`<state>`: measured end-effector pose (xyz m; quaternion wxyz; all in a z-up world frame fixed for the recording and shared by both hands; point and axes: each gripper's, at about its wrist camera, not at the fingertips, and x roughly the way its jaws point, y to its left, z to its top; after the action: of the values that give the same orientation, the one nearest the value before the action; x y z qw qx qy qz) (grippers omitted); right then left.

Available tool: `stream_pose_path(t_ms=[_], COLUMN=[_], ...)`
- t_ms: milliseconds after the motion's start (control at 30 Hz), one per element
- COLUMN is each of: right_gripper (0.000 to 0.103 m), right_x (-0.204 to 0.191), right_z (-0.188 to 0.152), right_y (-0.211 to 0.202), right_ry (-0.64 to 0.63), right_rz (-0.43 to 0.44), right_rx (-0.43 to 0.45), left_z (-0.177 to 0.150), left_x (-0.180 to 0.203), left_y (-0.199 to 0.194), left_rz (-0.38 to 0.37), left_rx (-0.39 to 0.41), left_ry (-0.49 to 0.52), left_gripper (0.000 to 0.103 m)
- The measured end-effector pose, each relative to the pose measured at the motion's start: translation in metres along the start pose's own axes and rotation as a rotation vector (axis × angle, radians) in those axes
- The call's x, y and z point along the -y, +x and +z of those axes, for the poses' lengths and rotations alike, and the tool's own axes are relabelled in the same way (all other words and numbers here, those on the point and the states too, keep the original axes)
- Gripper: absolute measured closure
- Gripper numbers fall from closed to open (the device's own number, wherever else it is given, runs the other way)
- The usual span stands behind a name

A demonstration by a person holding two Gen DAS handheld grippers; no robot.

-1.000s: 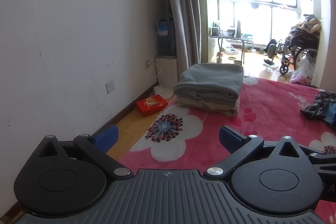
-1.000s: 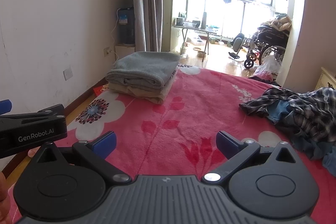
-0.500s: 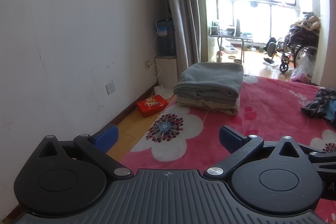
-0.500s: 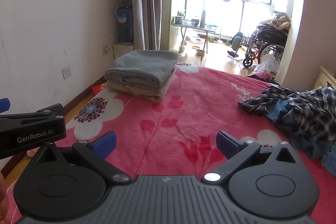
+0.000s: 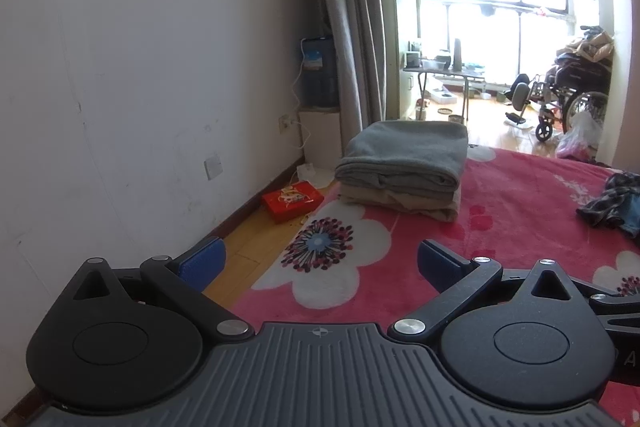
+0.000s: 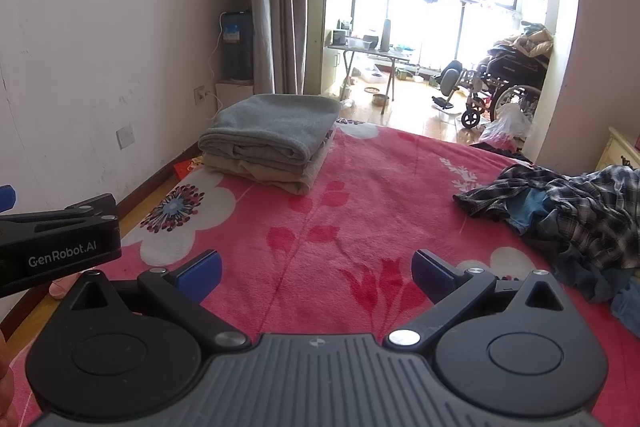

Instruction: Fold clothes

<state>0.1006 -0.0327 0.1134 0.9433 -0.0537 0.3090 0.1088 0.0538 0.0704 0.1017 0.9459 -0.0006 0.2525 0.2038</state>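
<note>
In your left wrist view, your left claw (image 5: 318,263) stood wide open with nothing between its blue pads (image 5: 202,263), held above the near edge of the bed's pink floral blanket (image 5: 512,203). Ahead, at the far left corner of the bed, a folded grey blanket (image 5: 408,155) sat squarely on a folded beige one (image 5: 404,201). The heap of plaid clothes (image 5: 612,199) showed only at the right edge, well apart from your claw. On the wooden floor (image 5: 248,239) between bed and wall lay an open red box (image 5: 292,201) with pale scraps inside; what they were could not be made out. A water dispenser (image 5: 318,73) stood on a white cabinet by the grey curtain (image 5: 352,19).

In your right wrist view, your right claw (image 6: 316,275) was likewise spread wide and gripped nothing, hovering over the blanket's middle. The plaid clothes (image 6: 572,211) lay crumpled to its right, with a blue garment (image 6: 526,209) tangled among them, not touched by either pad. The body of your left claw (image 6: 60,239) reached in from the left edge. The folded stack (image 6: 272,143) sat far left, and beyond the bed a wheelchair (image 6: 500,83) stood near the bright window, beside a small folding bench (image 6: 368,51) carrying jars and bottles whose contents could not be told.
</note>
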Motion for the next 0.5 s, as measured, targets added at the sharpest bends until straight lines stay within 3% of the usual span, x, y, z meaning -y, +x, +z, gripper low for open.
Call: stream_pose_path(t_ms=[500], right_gripper=[0.000], right_x=[-0.0024], right_z=[0.0002], right_y=[0.0010], right_ry=[-0.004], right_rz=[-0.005], right_rx=[-0.005], left_z=[0.0012], left_x=[-0.0029], left_y=[0.0009], left_rz=[0.001], left_rx=[-0.005], left_ry=[-0.001], left_gripper=[0.000])
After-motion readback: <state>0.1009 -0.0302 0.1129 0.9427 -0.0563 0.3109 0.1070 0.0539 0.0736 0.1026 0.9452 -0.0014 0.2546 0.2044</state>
